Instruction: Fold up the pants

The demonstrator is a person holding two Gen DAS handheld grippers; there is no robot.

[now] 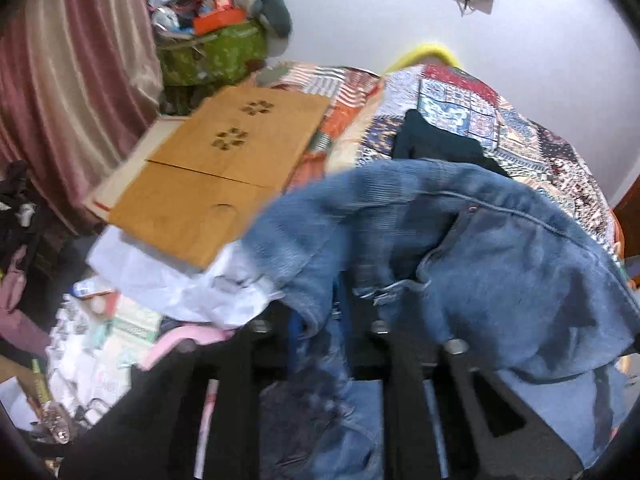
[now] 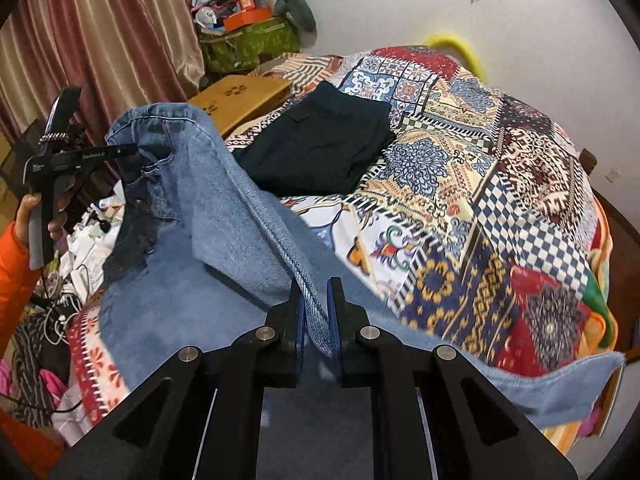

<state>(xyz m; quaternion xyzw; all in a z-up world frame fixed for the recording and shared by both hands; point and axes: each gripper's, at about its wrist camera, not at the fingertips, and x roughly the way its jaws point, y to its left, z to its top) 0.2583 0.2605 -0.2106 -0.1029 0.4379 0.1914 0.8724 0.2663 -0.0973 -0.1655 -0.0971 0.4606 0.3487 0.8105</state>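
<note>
Blue jeans (image 2: 224,216) are lifted off the patchwork bedspread (image 2: 480,184) and hang between both grippers. My right gripper (image 2: 318,296) is shut on a seamed edge of the denim, which runs up between its pads. My left gripper (image 2: 134,151), held by a hand (image 2: 28,208) with an orange sleeve, pinches the waistband at the far left. In the left wrist view the jeans (image 1: 500,260) drape over the left gripper (image 1: 320,316) and hide its fingertips. A folded dark pair of pants (image 2: 320,144) lies further back on the bed.
A wooden lap desk (image 1: 224,168) rests on the bed's left edge, with white cloth under it. A green bag (image 1: 216,52) piled with clutter stands by the pink curtain (image 1: 72,80). Cables and loose items cover the area at the left (image 2: 72,264).
</note>
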